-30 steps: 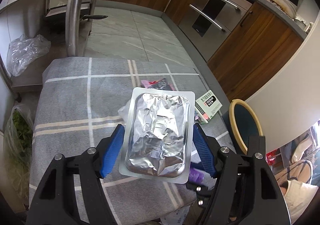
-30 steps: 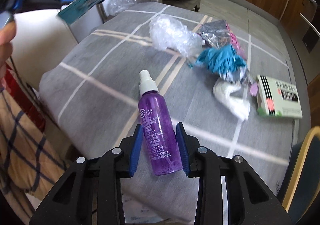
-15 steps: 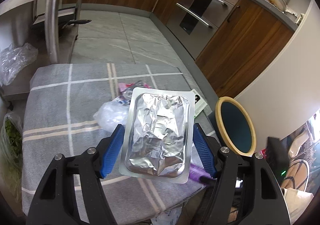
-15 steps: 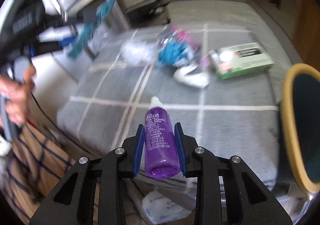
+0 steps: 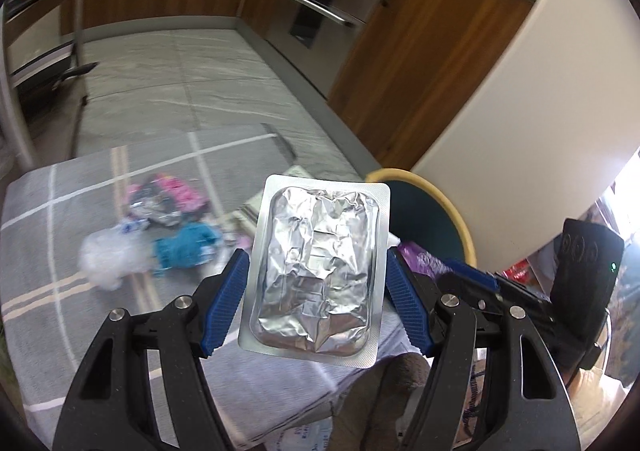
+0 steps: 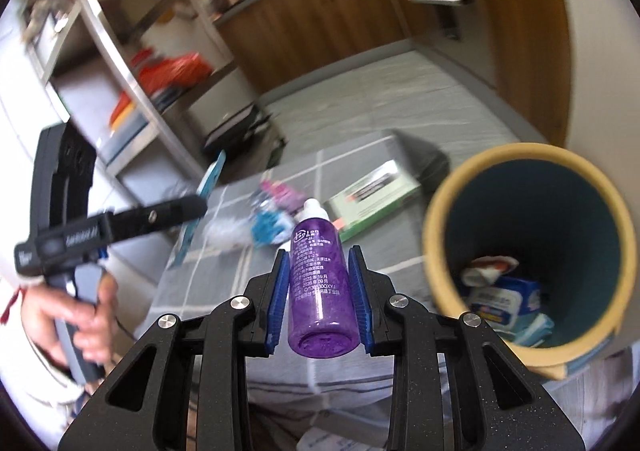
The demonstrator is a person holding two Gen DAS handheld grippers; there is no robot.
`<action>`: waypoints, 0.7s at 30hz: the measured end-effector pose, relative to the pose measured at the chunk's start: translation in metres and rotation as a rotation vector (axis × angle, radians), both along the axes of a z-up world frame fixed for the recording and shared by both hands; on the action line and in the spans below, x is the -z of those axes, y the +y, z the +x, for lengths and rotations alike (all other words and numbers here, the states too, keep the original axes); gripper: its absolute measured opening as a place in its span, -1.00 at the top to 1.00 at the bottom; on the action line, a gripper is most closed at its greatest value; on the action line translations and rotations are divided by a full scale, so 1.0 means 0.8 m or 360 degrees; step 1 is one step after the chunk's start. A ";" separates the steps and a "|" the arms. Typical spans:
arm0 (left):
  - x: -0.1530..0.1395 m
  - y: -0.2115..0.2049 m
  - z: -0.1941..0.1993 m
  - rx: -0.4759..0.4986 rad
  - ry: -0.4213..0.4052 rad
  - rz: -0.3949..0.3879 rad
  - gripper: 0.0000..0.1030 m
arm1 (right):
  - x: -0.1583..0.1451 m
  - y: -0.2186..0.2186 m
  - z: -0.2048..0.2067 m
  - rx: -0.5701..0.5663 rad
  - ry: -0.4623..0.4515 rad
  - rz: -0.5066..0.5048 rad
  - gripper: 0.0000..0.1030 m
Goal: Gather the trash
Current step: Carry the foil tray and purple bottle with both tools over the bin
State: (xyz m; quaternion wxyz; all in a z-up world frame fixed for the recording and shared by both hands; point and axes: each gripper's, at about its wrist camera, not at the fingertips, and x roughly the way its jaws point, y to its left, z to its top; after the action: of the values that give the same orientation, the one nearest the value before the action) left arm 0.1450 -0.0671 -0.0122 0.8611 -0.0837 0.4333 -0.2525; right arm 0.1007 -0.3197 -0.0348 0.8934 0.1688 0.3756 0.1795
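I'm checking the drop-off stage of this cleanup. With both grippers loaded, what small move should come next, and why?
Probably shift the right hand-held gripper a little further right, until the purple spray bottle is over the open bin, then release. The bottle is clamped between the blue pads, while the bin's mouth sits just right of it and already holds wrappers. The left hand-held gripper with its foil blister pack can follow.

Purple bottle (silver blister pack)

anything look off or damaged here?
Nothing spilled. The foil tray in the left gripper is crumpled. The purple spray bottle in the right gripper looks intact. Loose wrappers lie scattered on the grey cloth; the bin stands upright.
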 end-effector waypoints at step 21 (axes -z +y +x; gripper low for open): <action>0.023 -0.200 0.035 0.0291 0.0078 -0.0019 -0.32 | 0.031 -0.142 -0.011 0.0584 0.0076 0.0099 0.39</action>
State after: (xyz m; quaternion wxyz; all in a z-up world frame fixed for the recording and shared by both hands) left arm 0.1732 -0.2268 -0.0306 0.8231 -0.0551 0.4585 -0.3304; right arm 0.0917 -0.4332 -0.0597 0.8964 0.2663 0.3538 0.0209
